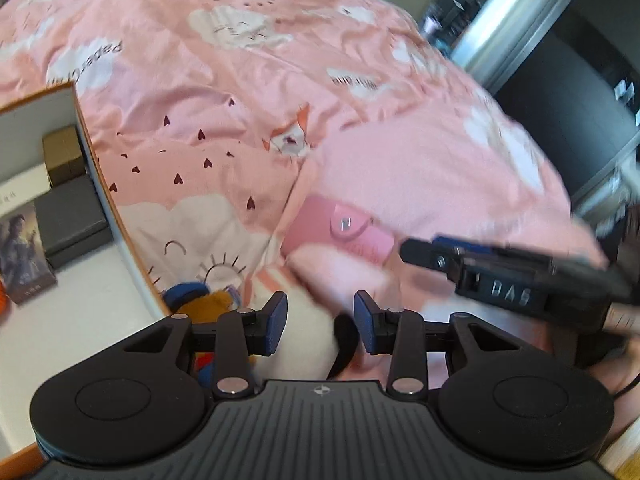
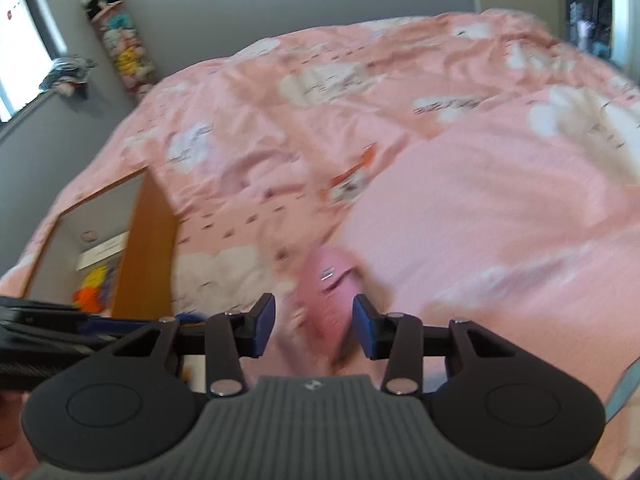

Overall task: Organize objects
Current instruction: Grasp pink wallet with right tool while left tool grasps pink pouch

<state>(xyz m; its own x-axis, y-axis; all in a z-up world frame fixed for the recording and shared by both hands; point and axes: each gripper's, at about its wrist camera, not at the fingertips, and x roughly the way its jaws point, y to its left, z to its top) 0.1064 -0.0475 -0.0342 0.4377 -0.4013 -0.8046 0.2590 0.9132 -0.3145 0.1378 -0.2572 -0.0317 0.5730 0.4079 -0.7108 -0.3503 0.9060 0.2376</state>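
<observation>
Pink pouch: it lies on the pink bedspread, snap flap up, just beside the orange-walled box and still outside it. That is the piece being gone for, by my reading.
Right gripper: it hangs over the pouch with the near end between its blue pads; there's a gap on each side, so it is released, not gripping.
Left gripper: jaws partly apart over a plush toy and something dark and curved, blurred; nothing looks pinched.
Box: already holding a dark case, a small brown carton and a picture card, with bare floor left near the front.
Doing it well: sink the right pads further along the pouch before squeezing, since only the tip sits between them and soft leather can slide out.
Watch for: a fold of bedspread caught with it, and the two grippers crowding each other, close as they are.
After the grip: I'd lift clear of the box wall, then lower onto the bare patch.
</observation>
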